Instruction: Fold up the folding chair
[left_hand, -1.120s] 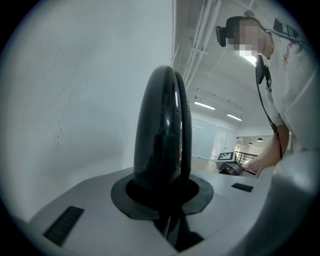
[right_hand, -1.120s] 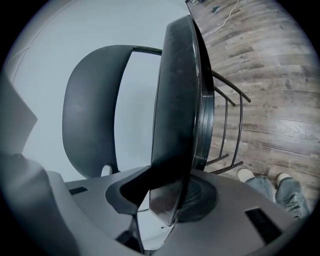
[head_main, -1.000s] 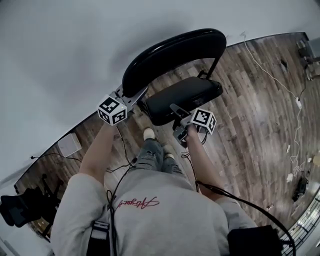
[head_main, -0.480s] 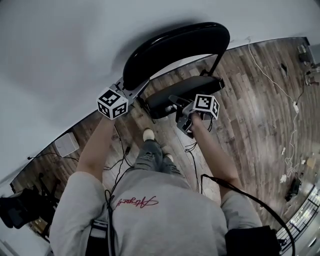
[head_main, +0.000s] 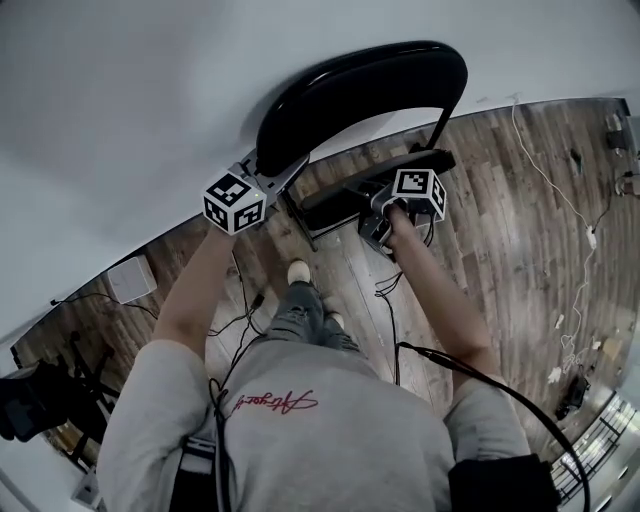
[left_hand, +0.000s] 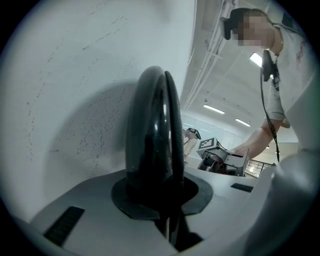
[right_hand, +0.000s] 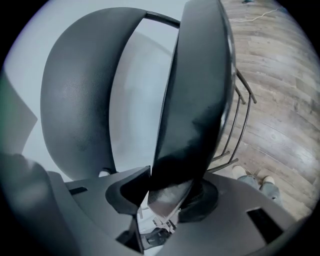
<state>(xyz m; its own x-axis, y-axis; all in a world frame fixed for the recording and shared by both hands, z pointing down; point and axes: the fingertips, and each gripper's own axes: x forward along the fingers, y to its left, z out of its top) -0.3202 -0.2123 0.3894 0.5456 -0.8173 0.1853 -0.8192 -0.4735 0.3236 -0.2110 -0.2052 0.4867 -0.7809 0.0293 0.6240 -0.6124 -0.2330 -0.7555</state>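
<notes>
The black folding chair stands against the white wall, its curved backrest (head_main: 360, 95) on top. The seat (head_main: 335, 200) is tipped up steeply toward it. My left gripper (head_main: 268, 180) is shut on the backrest's left end. In the left gripper view the backrest's dark edge (left_hand: 152, 135) sits clamped between the jaws of the left gripper (left_hand: 162, 197). My right gripper (head_main: 372, 203) is shut on the seat's front edge. In the right gripper view the seat (right_hand: 197, 95) rises from the right gripper (right_hand: 170, 192), with the backrest (right_hand: 77, 95) behind on the left.
A white wall (head_main: 150, 90) backs the chair. The wood floor (head_main: 500, 210) carries a white cable (head_main: 545, 165) on the right, black cables by the person's shoes (head_main: 298, 270), and a white box (head_main: 132, 280) on the left. Thin chair legs (right_hand: 240, 125) show beside the seat.
The seat has swung up from nearly flat to steeply tilted toward the backrest, with my right gripper riding up on its front edge. My left gripper shifted a little with the backrest.
</notes>
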